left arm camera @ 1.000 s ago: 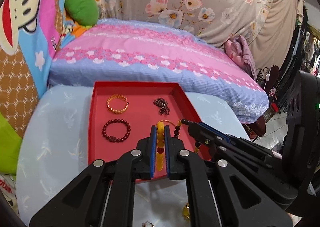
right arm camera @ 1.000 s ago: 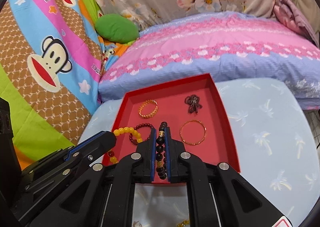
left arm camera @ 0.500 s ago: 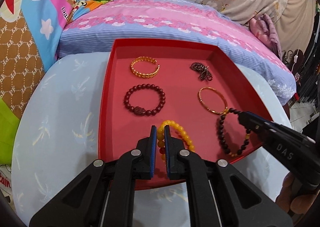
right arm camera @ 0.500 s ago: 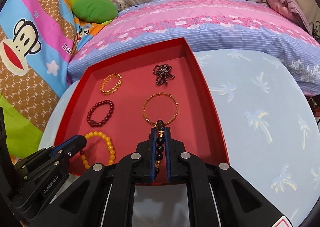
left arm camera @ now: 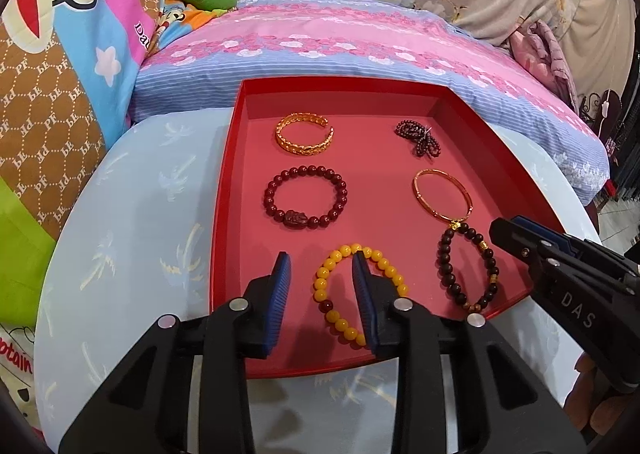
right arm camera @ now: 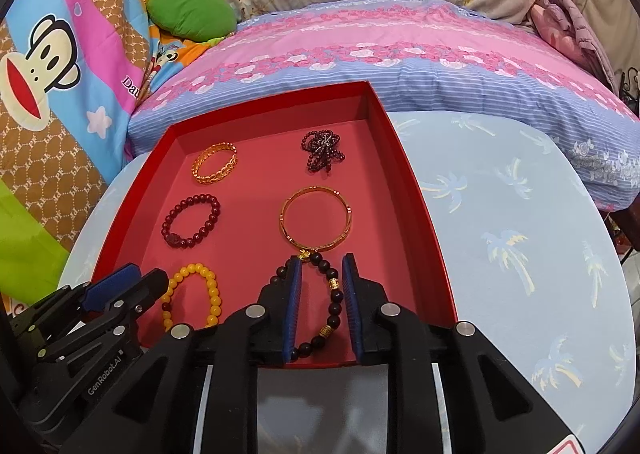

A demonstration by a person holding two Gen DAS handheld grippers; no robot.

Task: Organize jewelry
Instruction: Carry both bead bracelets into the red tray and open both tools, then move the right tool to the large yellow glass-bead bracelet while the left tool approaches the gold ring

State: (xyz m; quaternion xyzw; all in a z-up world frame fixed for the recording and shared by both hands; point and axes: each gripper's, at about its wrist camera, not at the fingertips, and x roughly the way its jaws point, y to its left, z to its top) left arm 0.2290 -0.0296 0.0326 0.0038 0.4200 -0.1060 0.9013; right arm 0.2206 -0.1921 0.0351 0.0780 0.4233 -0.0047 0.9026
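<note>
A red tray (left arm camera: 228, 189) (right arm camera: 424, 213) on the light blue table holds several bracelets. My left gripper (left arm camera: 322, 260) is open over the tray's near left part; the yellow bead bracelet (left arm camera: 320, 286) (right arm camera: 212, 286) lies flat under its right finger. My right gripper (right arm camera: 320, 264) is open over the near right part, with the dark bead bracelet (right arm camera: 334, 298) (left arm camera: 444, 266) lying between its fingers. Further back lie a thin gold bangle (right arm camera: 316, 217), a dark red bead bracelet (left arm camera: 304, 197), a gold cuff (left arm camera: 304, 131) and a bunched dark bead strand (left arm camera: 418, 135).
The tray sits on a round table (right arm camera: 520, 254) with a palm print. A pink and blue quilted bed (left arm camera: 360, 41) runs behind it. A cartoon monkey blanket (right arm camera: 48, 65) and a green cushion (right arm camera: 192, 11) are at the left.
Both grippers have opened and let go of their bracelets. The yellow and the dark bead bracelets now lie flat in the tray's near part. Both grippers moved lower and closer to the tray.
</note>
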